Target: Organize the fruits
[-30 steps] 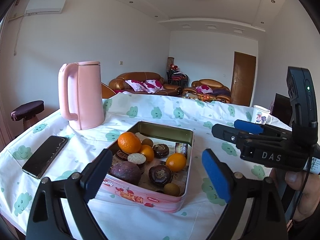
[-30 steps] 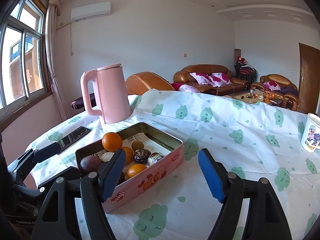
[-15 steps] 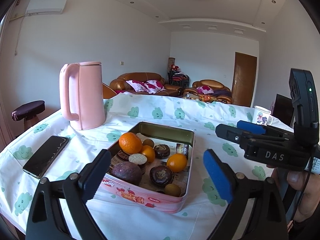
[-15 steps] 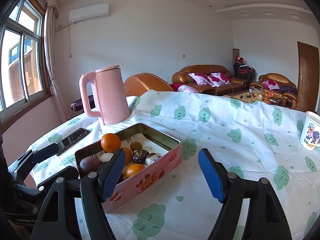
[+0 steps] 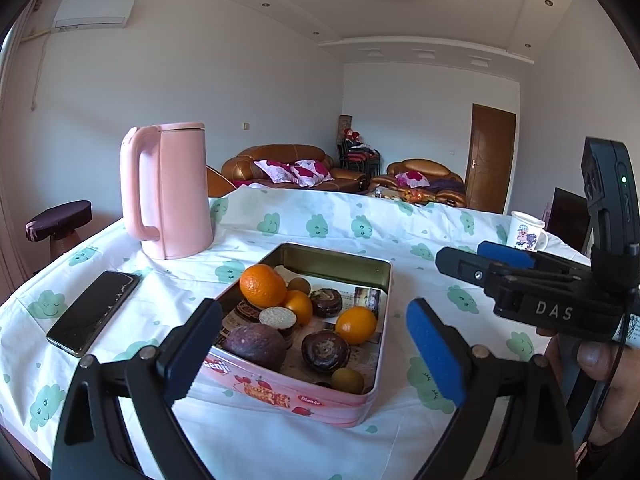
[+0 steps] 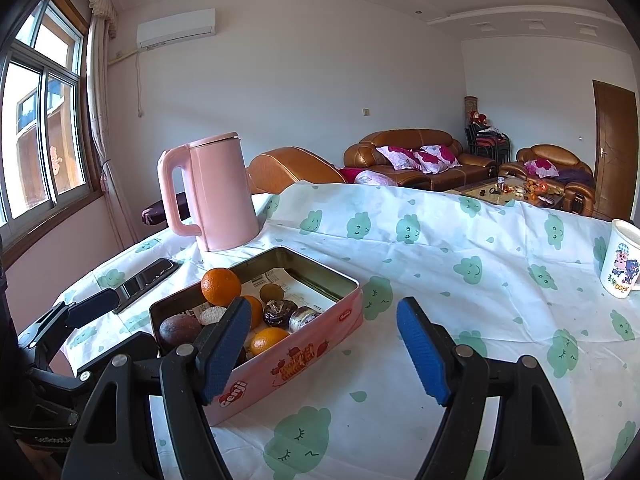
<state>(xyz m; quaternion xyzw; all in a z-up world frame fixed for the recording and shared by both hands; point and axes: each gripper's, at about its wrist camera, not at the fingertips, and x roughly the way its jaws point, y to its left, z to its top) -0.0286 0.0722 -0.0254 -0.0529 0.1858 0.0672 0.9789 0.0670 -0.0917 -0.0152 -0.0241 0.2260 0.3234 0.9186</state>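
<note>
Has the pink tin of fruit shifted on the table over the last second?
No. The tin sits the same way relative to the kettle and phone; the slight shift in frame comes from the cameras moving.

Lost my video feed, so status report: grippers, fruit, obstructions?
Left gripper and right gripper open, empty. Oranges, passion fruit and kiwis in pink tin. Pink kettle and phone nearby, not blocking.

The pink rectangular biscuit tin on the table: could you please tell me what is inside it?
The pink rectangular biscuit tin holds three oranges, a purple passion fruit, brown kiwis and dark round pieces on printed paper. Anything beneath the fruit is hidden.
</note>
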